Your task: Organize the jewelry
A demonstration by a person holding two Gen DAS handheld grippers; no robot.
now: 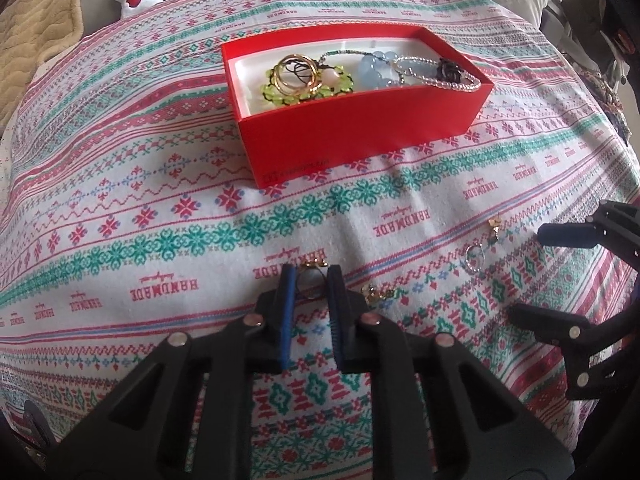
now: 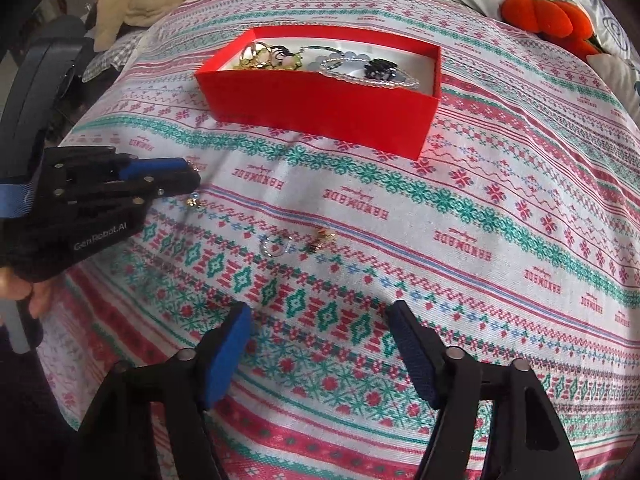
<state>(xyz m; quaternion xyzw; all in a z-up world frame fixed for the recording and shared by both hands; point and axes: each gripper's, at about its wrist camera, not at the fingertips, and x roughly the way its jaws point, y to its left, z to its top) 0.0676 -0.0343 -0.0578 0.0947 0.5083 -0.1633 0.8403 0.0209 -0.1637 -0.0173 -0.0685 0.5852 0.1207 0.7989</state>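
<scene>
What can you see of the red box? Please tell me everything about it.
The red box is a rectangular, lidless box that looks like cardboard, with a white lining and small print low on one side. It stands upright on the patterned cloth, beyond both grippers, and neither touches it. Inside lie gold rings, a green beaded piece, pale blue beads, a pearl-like strand that lies over the rim, and a dark flower-like piece.

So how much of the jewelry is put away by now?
Most is: bangles, bead strings and a dark flower piece lie in the red box. The left gripper has a gold ring between its narrowed jaws. A silver ring, a small gold piece and another gold piece remain on the cloth. The right gripper stands open, empty.
</scene>
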